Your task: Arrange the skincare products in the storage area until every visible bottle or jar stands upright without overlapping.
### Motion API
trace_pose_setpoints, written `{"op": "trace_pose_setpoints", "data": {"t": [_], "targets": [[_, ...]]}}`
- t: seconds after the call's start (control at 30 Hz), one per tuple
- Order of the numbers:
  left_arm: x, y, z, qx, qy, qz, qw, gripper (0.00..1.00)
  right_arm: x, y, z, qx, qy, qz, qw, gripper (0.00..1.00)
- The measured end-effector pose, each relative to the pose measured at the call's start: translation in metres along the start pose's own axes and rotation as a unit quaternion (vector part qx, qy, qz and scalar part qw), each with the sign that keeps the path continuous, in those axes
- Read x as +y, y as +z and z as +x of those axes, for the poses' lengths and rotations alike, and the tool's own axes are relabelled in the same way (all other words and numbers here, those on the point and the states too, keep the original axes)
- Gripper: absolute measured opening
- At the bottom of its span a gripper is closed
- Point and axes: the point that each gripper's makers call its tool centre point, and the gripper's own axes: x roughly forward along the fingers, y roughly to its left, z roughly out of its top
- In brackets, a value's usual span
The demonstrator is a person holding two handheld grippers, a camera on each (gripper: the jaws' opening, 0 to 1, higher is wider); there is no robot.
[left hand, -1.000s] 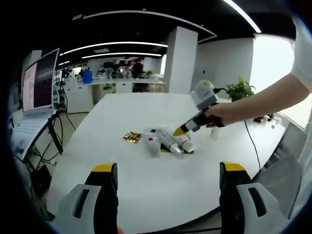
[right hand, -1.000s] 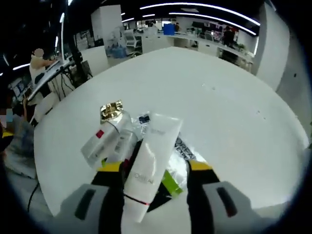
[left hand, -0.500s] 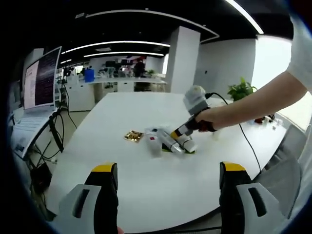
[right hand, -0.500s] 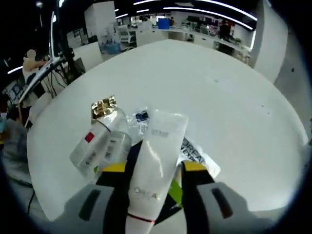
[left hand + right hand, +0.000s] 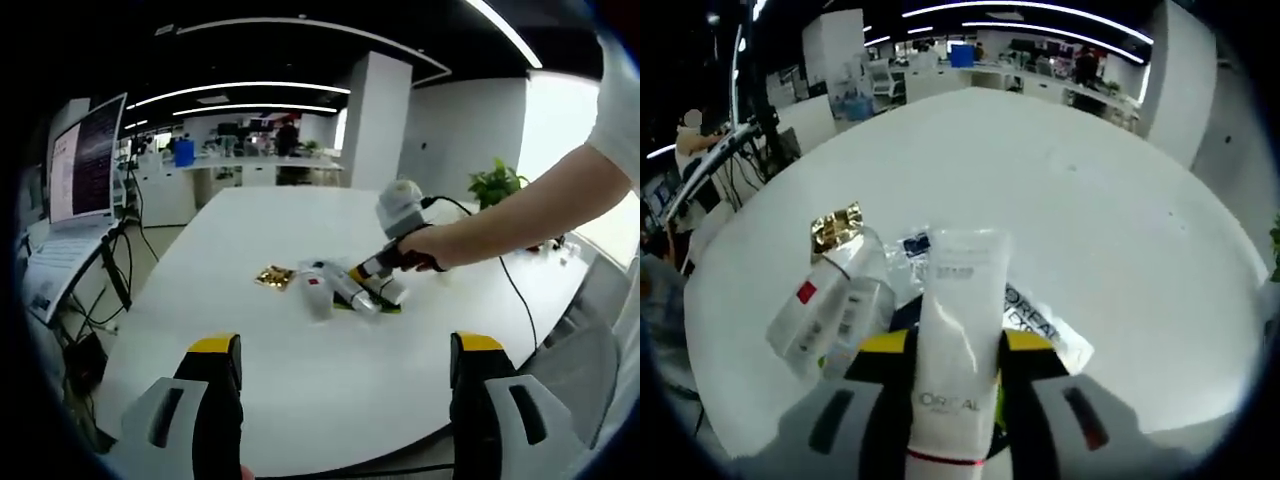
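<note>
On the white round table (image 5: 1120, 250) lies one pile of skincare products, all flat and overlapping. The right gripper (image 5: 952, 345) pinches one white L'Oréal tube (image 5: 958, 340) between its two yellow-tipped jaws. Beside it lie one clear bottle (image 5: 830, 300) with a gold cap (image 5: 835, 226), and one flat L'Oréal sachet (image 5: 1045, 325). The left gripper (image 5: 345, 360) hangs spread wide above the near table edge, holding nothing.

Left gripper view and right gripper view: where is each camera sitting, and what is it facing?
Left gripper view: held back at the table's near edge, facing across it to the product pile; left tool open, and the person's arm with the right tool.
Right gripper view: low over the pile, looking along the white tube between the right tool's jaws.
Shared: pile, table, right tool.
</note>
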Motion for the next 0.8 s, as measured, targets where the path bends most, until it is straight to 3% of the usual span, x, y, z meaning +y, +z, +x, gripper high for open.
{"op": "trace_pose_setpoints", "data": {"t": [0.4, 0.8], "targets": [[0.002, -0.001, 0.0, 0.0, 0.001, 0.002, 1.0, 0.84, 0.004, 0.0, -0.007, -0.005, 0.01, -0.016, 0.9998, 0.31], [0.003, -0.002, 0.0, -0.003, -0.001, 0.005, 1.0, 0.84, -0.002, 0.004, -0.03, -0.045, 0.018, -0.019, 0.9987, 0.3]]}}
